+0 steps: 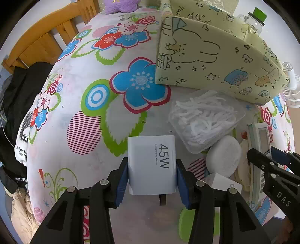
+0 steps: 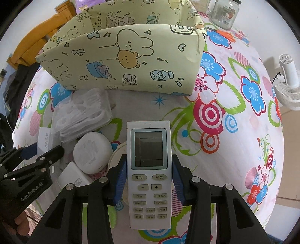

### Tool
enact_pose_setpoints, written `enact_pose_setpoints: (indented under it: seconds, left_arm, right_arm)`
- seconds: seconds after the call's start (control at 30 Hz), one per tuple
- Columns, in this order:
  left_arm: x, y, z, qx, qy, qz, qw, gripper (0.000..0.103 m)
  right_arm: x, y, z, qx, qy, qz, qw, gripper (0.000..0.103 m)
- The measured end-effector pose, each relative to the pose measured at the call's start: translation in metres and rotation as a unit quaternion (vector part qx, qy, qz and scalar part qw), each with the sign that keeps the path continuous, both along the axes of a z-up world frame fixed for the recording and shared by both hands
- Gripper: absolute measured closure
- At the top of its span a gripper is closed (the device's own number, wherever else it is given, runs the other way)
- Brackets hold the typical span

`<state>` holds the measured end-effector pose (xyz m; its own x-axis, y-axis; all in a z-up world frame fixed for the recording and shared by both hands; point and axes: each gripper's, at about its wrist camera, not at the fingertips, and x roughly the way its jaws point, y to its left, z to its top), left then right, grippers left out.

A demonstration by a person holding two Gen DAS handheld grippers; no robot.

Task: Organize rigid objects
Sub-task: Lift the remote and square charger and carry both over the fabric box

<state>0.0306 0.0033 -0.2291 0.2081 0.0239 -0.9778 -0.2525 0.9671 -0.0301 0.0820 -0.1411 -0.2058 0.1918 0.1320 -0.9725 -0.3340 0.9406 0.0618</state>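
Note:
My left gripper is shut on a white 45W charger, held just above the flowered cloth. My right gripper is shut on a white air-conditioner remote with a grey screen. The remote and right gripper show at the right of the left wrist view. The left gripper and charger show at the left of the right wrist view. A pale yellow cartoon-print fabric box stands behind both.
A clear box of white floss picks, a round white case and a small white box lie between the grippers. A glass jar, a white fan and a wooden chair stand around the table.

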Motion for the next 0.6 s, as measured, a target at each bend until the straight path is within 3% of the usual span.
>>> enact_pose_setpoints:
  seconds: [0.3,0.6]
  left_arm:
    - [0.006,0.014,0.013,-0.022,0.0,0.0,0.9998,0.055]
    - [0.0,0.012,0.04,-0.016,-0.01,-0.022,0.9996,0.055]
  right_arm:
    - [0.001,0.003,0.012,0.022,0.005,-0.019,1.0,0.055]
    - [-0.008,0.005,0.036,0.044,0.001,-0.029,0.999,0.056]
